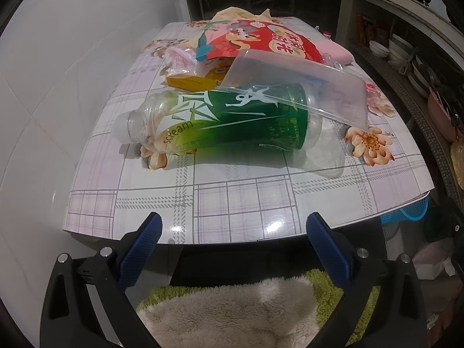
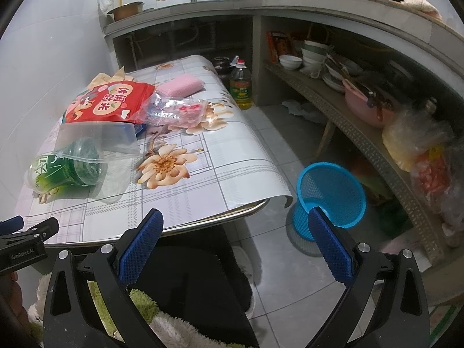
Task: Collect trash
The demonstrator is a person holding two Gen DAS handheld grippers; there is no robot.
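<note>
A green-labelled empty plastic bottle (image 1: 220, 119) lies on its side on the floral table (image 1: 232, 203), also in the right wrist view (image 2: 68, 165). A clear zip bag (image 1: 298, 87) leans over it. Behind lie a red snack bag (image 1: 261, 43), a yellow box (image 1: 192, 82) and a crumpled pink-printed wrapper (image 1: 179, 58). My left gripper (image 1: 233, 230) is open and empty at the table's near edge, short of the bottle. My right gripper (image 2: 235, 226) is open and empty, off the table's front right corner. A blue mesh trash basket (image 2: 330, 194) stands on the floor to the right.
A pink sponge (image 2: 179, 87) and a clear printed bag (image 2: 179, 111) lie on the table's far side. An oil bottle (image 2: 240, 85) stands on the floor behind. Shelves with bowls and a pink pot (image 2: 365, 104) run along the right. A white wall is left.
</note>
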